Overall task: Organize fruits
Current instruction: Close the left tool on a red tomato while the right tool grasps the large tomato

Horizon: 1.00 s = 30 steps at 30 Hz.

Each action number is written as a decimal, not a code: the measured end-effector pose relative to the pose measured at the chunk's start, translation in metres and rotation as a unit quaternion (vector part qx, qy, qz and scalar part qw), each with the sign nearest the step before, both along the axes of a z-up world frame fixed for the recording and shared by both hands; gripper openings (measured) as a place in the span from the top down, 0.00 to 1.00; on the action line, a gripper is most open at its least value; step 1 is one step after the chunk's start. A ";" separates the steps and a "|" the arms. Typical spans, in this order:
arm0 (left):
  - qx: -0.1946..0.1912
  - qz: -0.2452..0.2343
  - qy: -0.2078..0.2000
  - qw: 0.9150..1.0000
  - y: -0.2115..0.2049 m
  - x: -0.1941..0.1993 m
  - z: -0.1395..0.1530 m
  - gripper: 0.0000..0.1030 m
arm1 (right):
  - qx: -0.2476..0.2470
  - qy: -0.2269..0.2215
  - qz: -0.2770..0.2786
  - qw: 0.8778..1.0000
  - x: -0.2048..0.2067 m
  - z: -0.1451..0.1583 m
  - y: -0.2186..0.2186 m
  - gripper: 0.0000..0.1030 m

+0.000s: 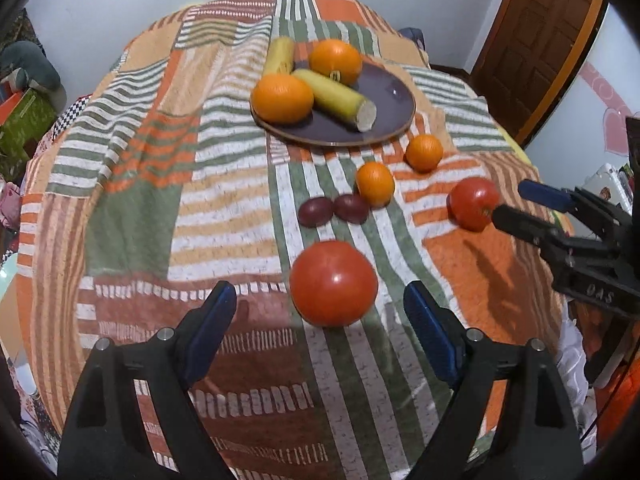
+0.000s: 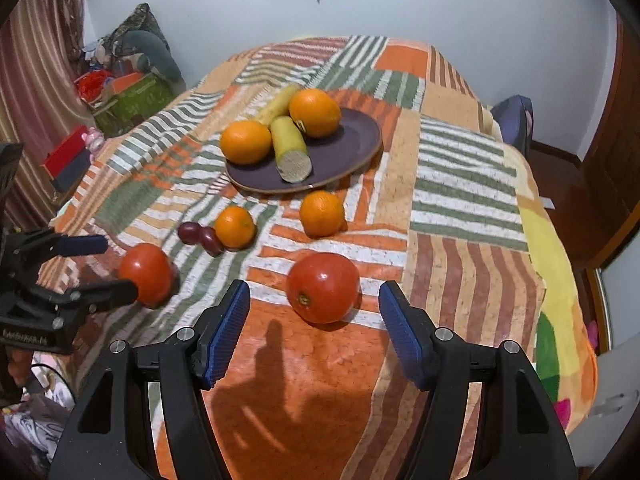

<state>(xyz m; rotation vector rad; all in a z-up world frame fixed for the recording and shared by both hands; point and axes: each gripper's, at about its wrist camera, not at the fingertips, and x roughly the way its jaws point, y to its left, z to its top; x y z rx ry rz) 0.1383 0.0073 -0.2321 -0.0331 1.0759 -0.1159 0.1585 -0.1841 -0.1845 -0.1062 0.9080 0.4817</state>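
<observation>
A dark purple plate (image 1: pixel 390 98) (image 2: pixel 352 142) holds two large oranges (image 1: pixel 283 97) (image 2: pixel 245 141) and two yellow stalk pieces (image 1: pixel 340 98) (image 2: pixel 289 148). On the striped cloth lie two small oranges (image 1: pixel 375 183) (image 2: pixel 234 227), two dark plums (image 1: pixel 316 211) (image 2: pixel 189 232) and two red tomatoes. My left gripper (image 1: pixel 320 300) (image 2: pixel 108 268) is open with one tomato (image 1: pixel 333 282) (image 2: pixel 146 274) just ahead between its fingers. My right gripper (image 2: pixel 314 294) (image 1: pixel 510 202) is open with the other tomato (image 2: pixel 322 287) (image 1: pixel 473 203) just ahead between its fingers.
The striped cloth (image 1: pixel 160 200) (image 2: pixel 460 200) covers a raised surface that drops off at the sides. Boxes and clutter (image 2: pixel 128 96) stand at the far left by a curtain. A wooden door (image 1: pixel 540 40) is at the far right.
</observation>
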 end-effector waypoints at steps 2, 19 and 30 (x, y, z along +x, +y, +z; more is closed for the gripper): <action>-0.007 -0.001 0.006 1.000 0.000 0.000 -0.005 0.16 | 0.004 0.011 -0.002 1.000 0.004 -0.006 -0.001 0.38; -0.039 -0.004 0.025 0.999 0.001 0.007 -0.019 0.52 | 0.002 0.027 0.002 1.000 0.016 -0.023 0.006 0.56; -0.044 0.005 -0.019 0.999 0.011 0.021 0.014 0.52 | 0.018 0.012 0.009 1.000 0.016 -0.005 0.006 0.56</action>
